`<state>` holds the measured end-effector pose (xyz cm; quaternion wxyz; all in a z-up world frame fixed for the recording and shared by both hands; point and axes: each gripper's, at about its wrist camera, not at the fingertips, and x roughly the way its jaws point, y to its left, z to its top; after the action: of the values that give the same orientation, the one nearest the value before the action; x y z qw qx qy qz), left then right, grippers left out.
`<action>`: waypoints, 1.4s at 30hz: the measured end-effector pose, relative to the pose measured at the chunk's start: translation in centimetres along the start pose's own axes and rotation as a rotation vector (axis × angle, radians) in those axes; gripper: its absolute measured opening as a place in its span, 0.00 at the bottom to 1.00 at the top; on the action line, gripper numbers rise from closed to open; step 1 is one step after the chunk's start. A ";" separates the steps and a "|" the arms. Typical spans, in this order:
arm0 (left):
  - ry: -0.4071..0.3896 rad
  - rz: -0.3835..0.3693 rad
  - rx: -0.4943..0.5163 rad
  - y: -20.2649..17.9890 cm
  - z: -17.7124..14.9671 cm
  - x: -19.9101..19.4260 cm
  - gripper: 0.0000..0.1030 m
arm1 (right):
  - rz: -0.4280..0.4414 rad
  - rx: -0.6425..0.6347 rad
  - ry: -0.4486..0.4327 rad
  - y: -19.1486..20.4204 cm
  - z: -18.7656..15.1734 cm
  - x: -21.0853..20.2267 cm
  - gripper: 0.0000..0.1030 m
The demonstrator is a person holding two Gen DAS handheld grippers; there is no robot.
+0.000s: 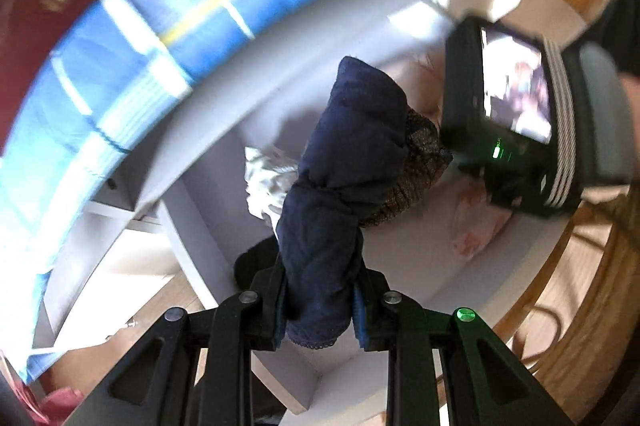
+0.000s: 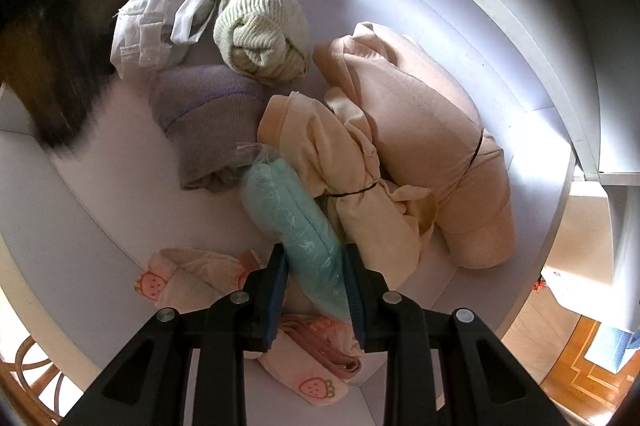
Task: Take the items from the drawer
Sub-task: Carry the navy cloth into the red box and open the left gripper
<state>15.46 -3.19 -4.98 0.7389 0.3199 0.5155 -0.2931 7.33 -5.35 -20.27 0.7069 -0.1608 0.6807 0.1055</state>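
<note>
While blur hides surroundings, left gripper [image 1: 320, 302] jaws clamp navy bundle [image 1: 340, 194]; right gripper [image 2: 316, 290] jaws pinch teal packet [image 2: 292, 222].

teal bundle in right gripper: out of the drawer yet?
Not out. The teal bundle is clamped in the right gripper but lies among clothes inside the drawer.
</note>
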 end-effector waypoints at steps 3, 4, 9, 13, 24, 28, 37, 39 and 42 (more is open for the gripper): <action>-0.020 0.027 -0.031 0.0 0.3 -1.9 0.25 | 0.000 0.000 0.000 0.0 0.0 0.0 0.26; -0.022 0.034 -0.042 -0.1 0.3 -2.3 0.25 | 0.000 0.000 0.000 0.0 0.0 0.0 0.26; -0.015 0.060 -0.074 -0.7 -0.3 -2.2 0.25 | -0.001 -0.001 0.001 0.0 0.0 0.0 0.26; -0.006 0.054 -0.060 -1.7 -0.3 -1.8 0.25 | 0.000 0.000 0.001 0.0 0.0 -0.1 0.26; -0.074 0.001 -0.116 -0.8 1.1 -3.4 0.25 | 0.000 -0.003 0.006 0.0 -0.1 0.1 0.26; -0.138 -0.058 -0.167 0.4 2.1 -5.9 0.25 | 0.000 -0.004 0.009 0.1 0.0 0.2 0.26; -0.227 -0.106 -0.252 4.1 4.6 -10.7 0.25 | 0.010 -0.005 0.029 0.1 0.1 0.9 0.26; -0.243 -0.113 -0.275 5.3 5.4 -11.7 0.25 | 0.013 -0.003 0.032 0.2 0.1 1.0 0.26; -0.271 -0.105 -0.309 7.3 7.1 -13.0 0.25 | 0.024 0.007 0.038 0.0 0.2 1.3 0.26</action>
<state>21.24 -2.76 10.47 0.8255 0.1330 0.4661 -0.2891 7.65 -5.40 -21.58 0.6930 -0.1518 0.6963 0.1084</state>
